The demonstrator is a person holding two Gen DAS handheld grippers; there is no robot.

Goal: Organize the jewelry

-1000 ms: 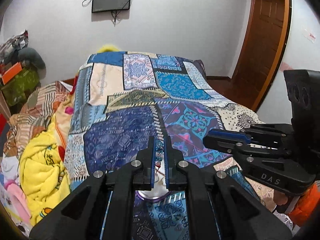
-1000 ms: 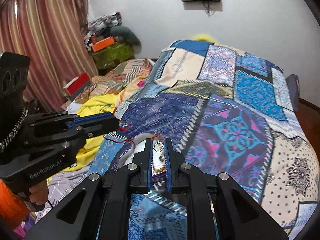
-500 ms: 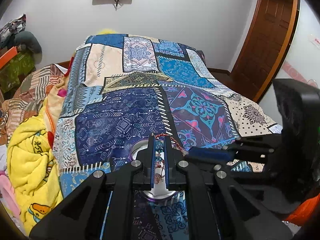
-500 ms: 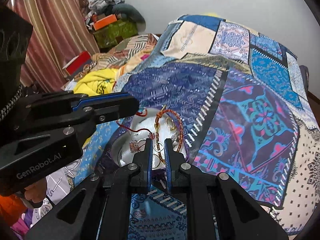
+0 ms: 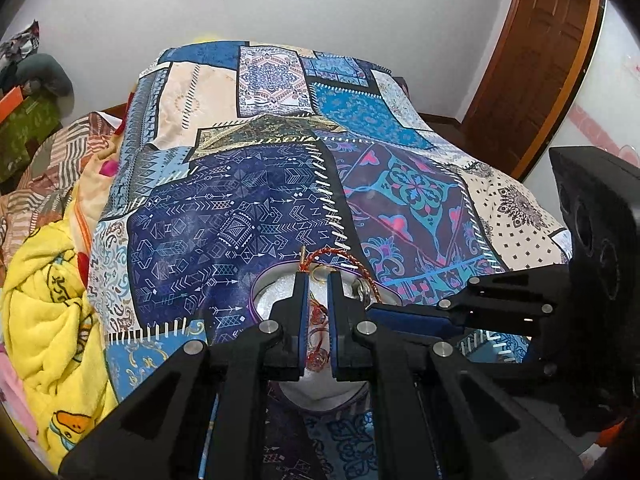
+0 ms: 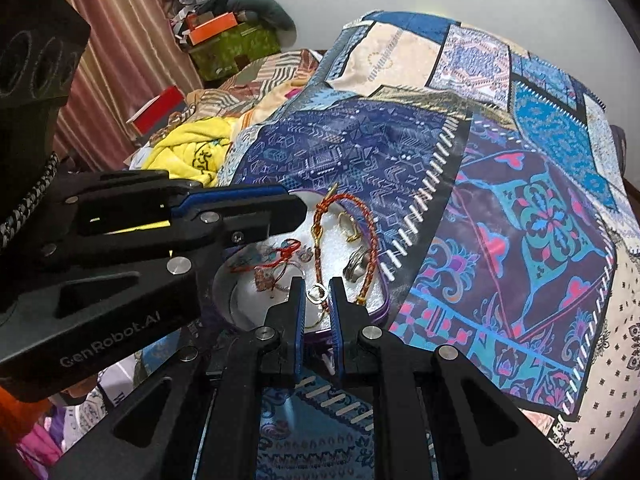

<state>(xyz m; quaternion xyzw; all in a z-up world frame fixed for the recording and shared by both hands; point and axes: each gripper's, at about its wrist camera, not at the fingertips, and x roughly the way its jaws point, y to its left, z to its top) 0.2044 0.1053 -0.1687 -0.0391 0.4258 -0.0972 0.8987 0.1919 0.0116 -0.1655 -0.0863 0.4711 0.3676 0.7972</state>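
A round white dish (image 6: 256, 300) of tangled jewelry sits on a patchwork bed (image 6: 520, 208). Both tongs hover just above the dish, left tongs (image 5: 317, 280) and right tongs (image 6: 316, 286) slightly spread, holding nothing, probably aiming to pick the braided red cord bracelet (image 6: 370, 228).

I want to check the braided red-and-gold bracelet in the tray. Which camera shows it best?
The right wrist view: the bracelet lies looped, nearly whole, on the white tray. The left wrist view shows only its far end; the left gripper hides the rest.
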